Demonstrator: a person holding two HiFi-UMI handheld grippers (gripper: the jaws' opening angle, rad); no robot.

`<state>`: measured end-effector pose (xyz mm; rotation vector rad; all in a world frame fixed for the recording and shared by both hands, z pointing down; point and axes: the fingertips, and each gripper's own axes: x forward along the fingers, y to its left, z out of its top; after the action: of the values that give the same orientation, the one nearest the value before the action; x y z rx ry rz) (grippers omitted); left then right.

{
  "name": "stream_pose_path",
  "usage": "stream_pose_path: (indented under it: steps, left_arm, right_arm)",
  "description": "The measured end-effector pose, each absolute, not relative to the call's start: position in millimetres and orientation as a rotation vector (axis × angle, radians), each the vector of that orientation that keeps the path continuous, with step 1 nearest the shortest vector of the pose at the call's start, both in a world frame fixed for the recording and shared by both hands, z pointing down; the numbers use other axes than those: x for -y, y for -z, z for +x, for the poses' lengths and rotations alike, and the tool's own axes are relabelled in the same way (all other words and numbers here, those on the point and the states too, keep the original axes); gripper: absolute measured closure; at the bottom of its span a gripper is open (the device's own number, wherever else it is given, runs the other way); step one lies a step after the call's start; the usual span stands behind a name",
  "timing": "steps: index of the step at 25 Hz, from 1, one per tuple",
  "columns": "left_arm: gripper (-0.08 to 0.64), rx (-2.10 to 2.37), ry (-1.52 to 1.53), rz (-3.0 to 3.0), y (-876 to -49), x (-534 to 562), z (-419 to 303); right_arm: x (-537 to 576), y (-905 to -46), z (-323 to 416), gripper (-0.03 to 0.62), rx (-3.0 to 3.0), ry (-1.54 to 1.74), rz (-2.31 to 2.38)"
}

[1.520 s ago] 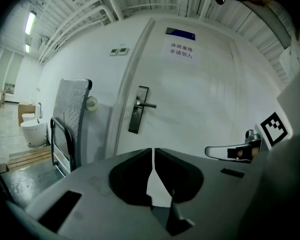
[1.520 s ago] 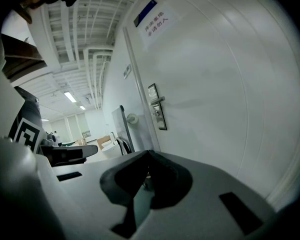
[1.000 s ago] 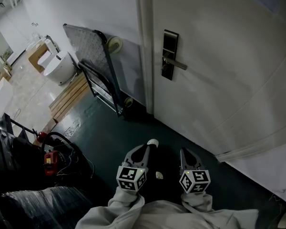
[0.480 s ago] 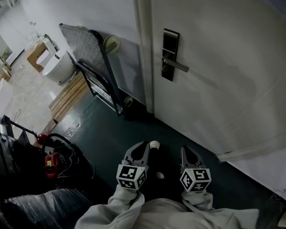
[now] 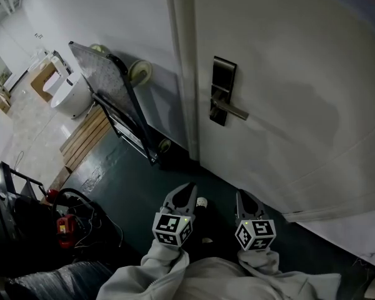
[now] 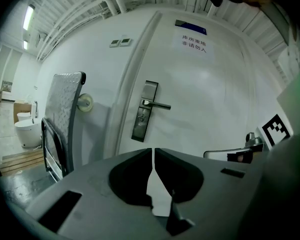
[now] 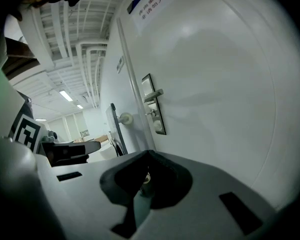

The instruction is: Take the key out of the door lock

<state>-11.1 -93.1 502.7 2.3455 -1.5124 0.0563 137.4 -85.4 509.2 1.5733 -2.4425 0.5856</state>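
My left gripper (image 5: 189, 190) and right gripper (image 5: 244, 197) both have their jaws closed on nothing, low over the dark green floor (image 5: 131, 180). One white door (image 5: 287, 74) carries one lock plate (image 5: 222, 91) with one lever handle (image 5: 235, 110). The key there is too small to make out. One folded cart (image 5: 112, 99) leans on the wall, with one toilet (image 5: 69, 94) beyond it.

left tongs (image 5: 188, 190): closed | right tongs (image 5: 245, 198): apparently closed | held side by side

Head view dim, floor (image 5: 128, 183) near black; white door (image 5: 300, 61) carries soft grey shadows. Ceiling strip light (image 6: 28, 17) bright in left gripper view. Gripper views fisheye-bent, corners vignetted black.
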Motion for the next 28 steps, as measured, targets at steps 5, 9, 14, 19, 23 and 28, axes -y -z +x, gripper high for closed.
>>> stream_pose_path:
  steps: [5,9,14,19,23,28]
  left_arm:
    - [0.534,1.481,-0.047,2.363,-497,137,-9]
    - [0.534,1.457,-0.05,2.375,-495,168,-8]
    - [0.534,1.426,-0.061,2.384,-492,202,-9]
    - [0.534,1.377,-0.053,2.395,-494,231,-6]
    - [0.534,1.338,-0.041,2.412,-491,252,-5]
    - [0.534,1.28,-0.047,2.453,-492,272,-3]
  right_arm:
    - [122,-503,132,0.54,2.443,-0.577,1.576]
    - [152,-500,141,0.54,2.416,-0.581,1.625]
    - [180,-496,144,0.54,2.386,-0.59,1.672]
    - [202,-498,146,0.54,2.354,-0.598,1.709]
    - [219,-496,148,0.54,2.332,-0.589,1.756]
    - [237,-497,149,0.54,2.306,-0.586,1.822]
